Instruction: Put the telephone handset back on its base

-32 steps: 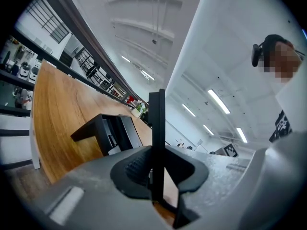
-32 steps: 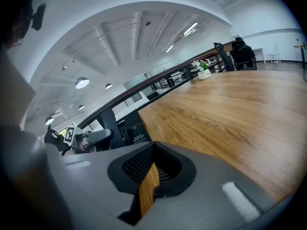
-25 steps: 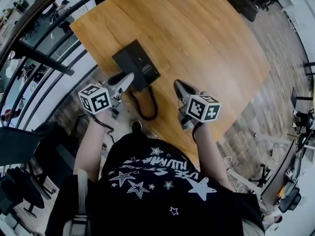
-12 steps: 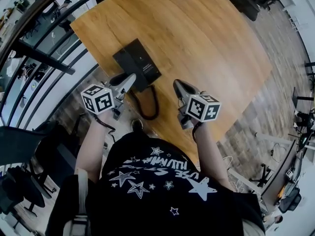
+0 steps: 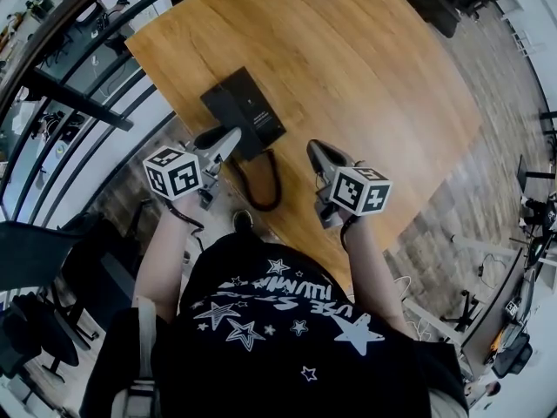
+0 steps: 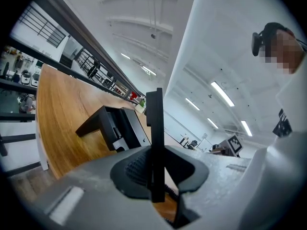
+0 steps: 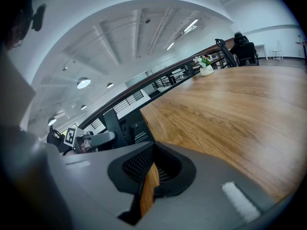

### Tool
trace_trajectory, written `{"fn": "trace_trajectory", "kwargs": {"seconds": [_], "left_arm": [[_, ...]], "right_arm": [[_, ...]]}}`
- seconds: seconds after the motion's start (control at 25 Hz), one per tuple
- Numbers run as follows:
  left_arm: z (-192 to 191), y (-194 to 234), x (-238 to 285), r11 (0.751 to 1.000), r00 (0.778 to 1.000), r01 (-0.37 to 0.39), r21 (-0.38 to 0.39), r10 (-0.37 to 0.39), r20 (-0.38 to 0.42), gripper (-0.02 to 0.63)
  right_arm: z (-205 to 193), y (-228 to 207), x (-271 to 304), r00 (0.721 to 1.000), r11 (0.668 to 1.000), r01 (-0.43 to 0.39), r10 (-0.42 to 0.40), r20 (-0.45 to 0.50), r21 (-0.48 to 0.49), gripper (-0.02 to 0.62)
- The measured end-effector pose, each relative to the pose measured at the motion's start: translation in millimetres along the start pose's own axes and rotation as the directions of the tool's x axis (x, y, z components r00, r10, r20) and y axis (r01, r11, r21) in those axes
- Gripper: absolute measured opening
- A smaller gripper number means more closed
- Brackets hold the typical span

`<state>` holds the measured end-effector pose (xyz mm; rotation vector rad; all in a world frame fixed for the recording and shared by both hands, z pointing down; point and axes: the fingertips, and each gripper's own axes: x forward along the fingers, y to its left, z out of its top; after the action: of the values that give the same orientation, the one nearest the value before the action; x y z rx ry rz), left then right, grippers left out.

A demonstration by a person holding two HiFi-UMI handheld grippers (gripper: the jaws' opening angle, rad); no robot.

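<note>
Two grippers (image 5: 226,137) (image 5: 317,152), one handset (image 6: 154,121), one base (image 5: 244,111), one table (image 5: 365,85).

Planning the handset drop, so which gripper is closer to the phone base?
Left. The left gripper sits by the near edge of the phone base; the right gripper hangs farther off to its right.

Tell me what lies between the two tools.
In the head view, the phone's black coiled cord loops between the left tool and the right tool.

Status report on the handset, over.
Left gripper shut on handset, held just short of base. Right gripper slightly open, empty. Cord loops near base; nothing else in the way.
</note>
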<state>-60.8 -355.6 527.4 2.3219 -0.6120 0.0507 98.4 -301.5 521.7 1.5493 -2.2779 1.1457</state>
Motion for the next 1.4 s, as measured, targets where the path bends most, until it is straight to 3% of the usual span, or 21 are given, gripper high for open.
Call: {"fn": "trace_trajectory", "kwargs": {"seconds": [0.56,1.12,1.4], "left_arm": [[-8,30,-1,0.988,0.998,-0.068,-0.138,0.065,-0.025,0.108],[-10,32,5,0.976,0.994,-0.057,-0.208,0.037,-0.102,0.111],[-14,37,5,0.974,0.989,-0.096,-0.206,0.07,-0.133,0.117]], "right_arm": [[-2,1,2,1.0,1.0,-0.002,0.002,-0.008,0.002,0.0],[-4,-2,2,1.0,1.0,0.003,-0.003,-0.014,0.0,0.0],[-3,-1,1,1.0,1.0,0.003,-0.003,-0.013,-0.002,0.0]]}}
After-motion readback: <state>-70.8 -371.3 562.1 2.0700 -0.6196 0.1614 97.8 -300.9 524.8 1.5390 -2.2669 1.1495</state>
